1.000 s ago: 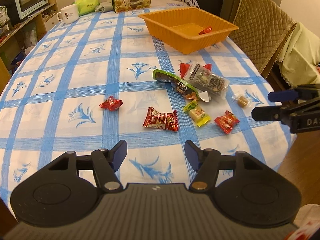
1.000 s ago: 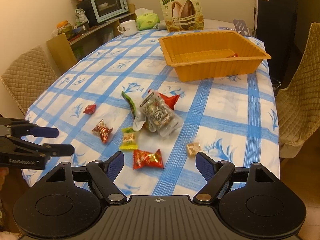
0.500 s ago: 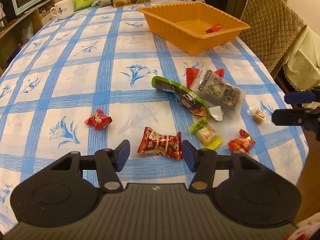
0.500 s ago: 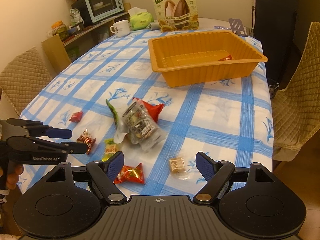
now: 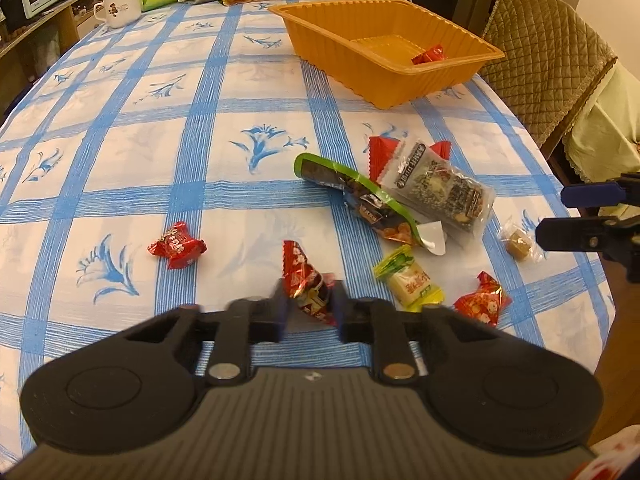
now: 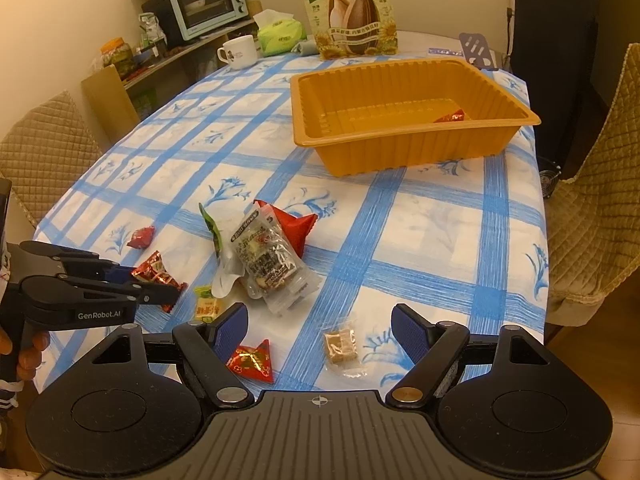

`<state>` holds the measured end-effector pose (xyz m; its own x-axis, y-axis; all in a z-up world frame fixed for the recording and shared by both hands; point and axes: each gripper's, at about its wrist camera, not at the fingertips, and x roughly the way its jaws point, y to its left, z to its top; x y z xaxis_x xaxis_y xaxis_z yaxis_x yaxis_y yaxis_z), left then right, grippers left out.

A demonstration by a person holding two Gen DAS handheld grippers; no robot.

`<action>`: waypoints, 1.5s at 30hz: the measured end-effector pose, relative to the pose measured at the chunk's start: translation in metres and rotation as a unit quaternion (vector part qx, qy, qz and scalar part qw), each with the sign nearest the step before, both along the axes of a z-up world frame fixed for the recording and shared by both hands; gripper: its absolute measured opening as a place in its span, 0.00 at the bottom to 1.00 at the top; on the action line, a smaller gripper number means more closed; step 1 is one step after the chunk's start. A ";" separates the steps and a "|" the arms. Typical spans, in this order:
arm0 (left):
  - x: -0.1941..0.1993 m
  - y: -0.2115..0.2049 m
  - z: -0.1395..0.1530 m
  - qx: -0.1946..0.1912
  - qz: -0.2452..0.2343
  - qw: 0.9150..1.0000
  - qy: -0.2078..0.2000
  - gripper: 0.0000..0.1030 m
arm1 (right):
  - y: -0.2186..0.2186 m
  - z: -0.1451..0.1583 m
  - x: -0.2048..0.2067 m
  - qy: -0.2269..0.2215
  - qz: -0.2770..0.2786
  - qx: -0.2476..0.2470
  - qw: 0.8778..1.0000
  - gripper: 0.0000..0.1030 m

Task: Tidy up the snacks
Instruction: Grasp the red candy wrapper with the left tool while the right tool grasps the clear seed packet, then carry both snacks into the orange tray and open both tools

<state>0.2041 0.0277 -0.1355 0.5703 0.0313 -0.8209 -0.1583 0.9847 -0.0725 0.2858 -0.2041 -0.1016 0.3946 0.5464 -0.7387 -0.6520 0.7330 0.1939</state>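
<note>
one red candy (image 5: 306,284) | pinched by left gripper (image 5: 308,310) | right gripper (image 6: 320,330) wide

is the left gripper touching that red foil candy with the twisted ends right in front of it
Touching. In the left wrist view, the left gripper has both pads clamped on the red foil candy.

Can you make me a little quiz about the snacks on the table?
1. True or false: the left gripper is shut on the red candy.
2. How many snacks lie in the orange tray? A) none B) one C) four
3. Fill in: the right gripper is open, and in its own view the clear-wrapped ____ candy lies between its open fingers.

Key: 1 true; 2 B, one red snack; 3 brown.
</note>
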 end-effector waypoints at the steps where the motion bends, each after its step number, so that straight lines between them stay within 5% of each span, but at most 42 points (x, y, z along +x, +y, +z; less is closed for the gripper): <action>1: 0.000 0.000 0.001 0.000 0.000 1.000 -0.002 0.15 | 0.002 0.000 0.001 0.000 0.003 0.000 1.000 0.77; 8: -0.004 0.003 0.011 -0.003 0.006 1.000 -0.012 0.15 | 0.019 -0.001 0.005 -0.023 0.034 -0.009 0.999 0.76; 13: -0.012 0.012 0.019 -0.003 0.026 1.000 -0.014 0.15 | 0.038 -0.003 0.009 -0.053 0.071 -0.023 0.996 0.57; 21: -0.031 0.032 0.029 0.000 0.073 0.997 -0.015 0.15 | 0.074 -0.014 0.009 -0.095 0.133 -0.058 0.985 0.47; 35: -0.053 0.040 0.035 0.004 0.114 0.993 -0.010 0.15 | 0.099 -0.038 0.006 -0.143 0.189 -0.110 0.965 0.39; 45: -0.045 0.028 0.050 0.007 0.103 0.994 -0.022 0.15 | 0.073 -0.011 0.015 -0.123 0.158 -0.062 0.978 0.37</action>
<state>0.1589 0.0560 -0.0851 0.5862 0.1625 -0.7937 -0.3538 0.9327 -0.0703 0.3011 -0.1312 -0.1122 0.3943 0.5815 -0.7116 -0.8654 0.4956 -0.0745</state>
